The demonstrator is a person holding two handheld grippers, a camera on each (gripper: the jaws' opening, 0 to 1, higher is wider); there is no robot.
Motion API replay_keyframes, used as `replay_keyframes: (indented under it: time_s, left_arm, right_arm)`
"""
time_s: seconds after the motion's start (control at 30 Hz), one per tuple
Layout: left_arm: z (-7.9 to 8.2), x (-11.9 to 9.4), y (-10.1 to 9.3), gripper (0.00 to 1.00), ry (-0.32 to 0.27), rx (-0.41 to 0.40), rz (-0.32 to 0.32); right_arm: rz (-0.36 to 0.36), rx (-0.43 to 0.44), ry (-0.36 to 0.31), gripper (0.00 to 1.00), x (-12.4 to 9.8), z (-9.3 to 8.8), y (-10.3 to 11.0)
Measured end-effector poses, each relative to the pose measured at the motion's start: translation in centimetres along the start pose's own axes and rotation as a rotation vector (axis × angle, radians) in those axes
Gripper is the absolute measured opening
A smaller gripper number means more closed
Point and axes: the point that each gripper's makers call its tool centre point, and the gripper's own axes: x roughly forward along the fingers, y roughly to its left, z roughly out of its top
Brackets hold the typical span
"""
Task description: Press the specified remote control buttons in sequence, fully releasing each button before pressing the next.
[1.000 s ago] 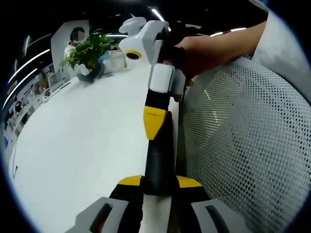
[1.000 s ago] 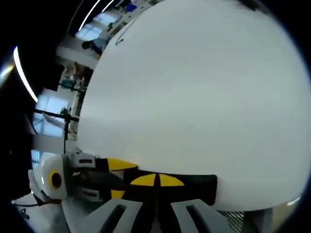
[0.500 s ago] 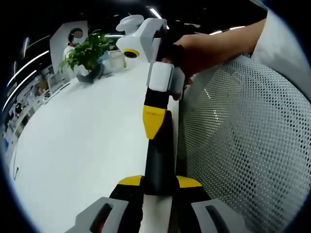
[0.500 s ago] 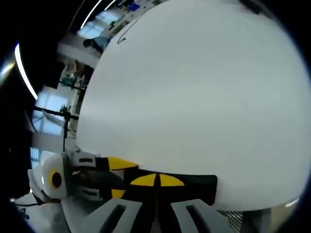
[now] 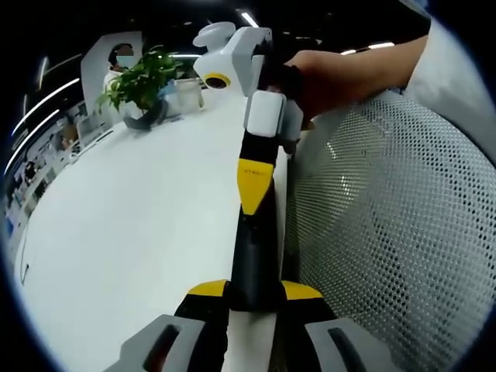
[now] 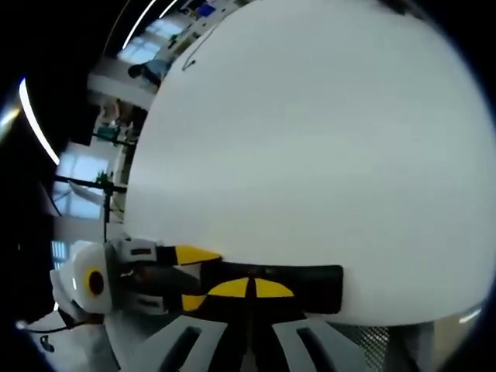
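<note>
Running lengthwise away from the left gripper (image 5: 254, 291), the black remote control (image 5: 254, 248) has its near end clamped between that gripper's yellow-padded jaws and its long axis pointing up the left gripper view, along the edge of the white table (image 5: 116, 232). Its buttons cannot be made out. The right gripper (image 5: 254, 182) comes down from the top of this view, held in a person's hand (image 5: 333, 77). Its jaws are drawn together into one yellow tip that lies on the far part of the remote's face.

In the right gripper view the remote control (image 6: 302, 280) lies crosswise, a dark bar along the lower part of the picture against the table (image 6: 310, 139). The right gripper (image 6: 252, 288) shows its two yellow pads meeting at the middle, with no gap, right over the bar. The left gripper (image 6: 194, 277) enters from the left with a yellow tip on each side of the remote's end.

A dark pot (image 5: 147, 115) at the far end of the table holds a leafy green plant (image 5: 143, 77). The left gripper view also takes in a white mesh chair back (image 5: 387, 232) just beside the remote, and a pale sleeve (image 5: 457, 70) behind the hand. The right gripper view gives a blurred office interior (image 6: 101, 155) beyond the table's edge.
</note>
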Motion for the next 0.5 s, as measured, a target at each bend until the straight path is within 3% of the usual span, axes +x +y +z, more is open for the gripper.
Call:
replay_keyframes:
  time_s: [0.5]
  left_arm:
    - [-0.01,-0.01,0.02,0.25,-0.011,-0.006,0.004]
  right_arm:
    - [-0.051,-0.069,0.009,0.00,0.30,-0.22,-0.22]
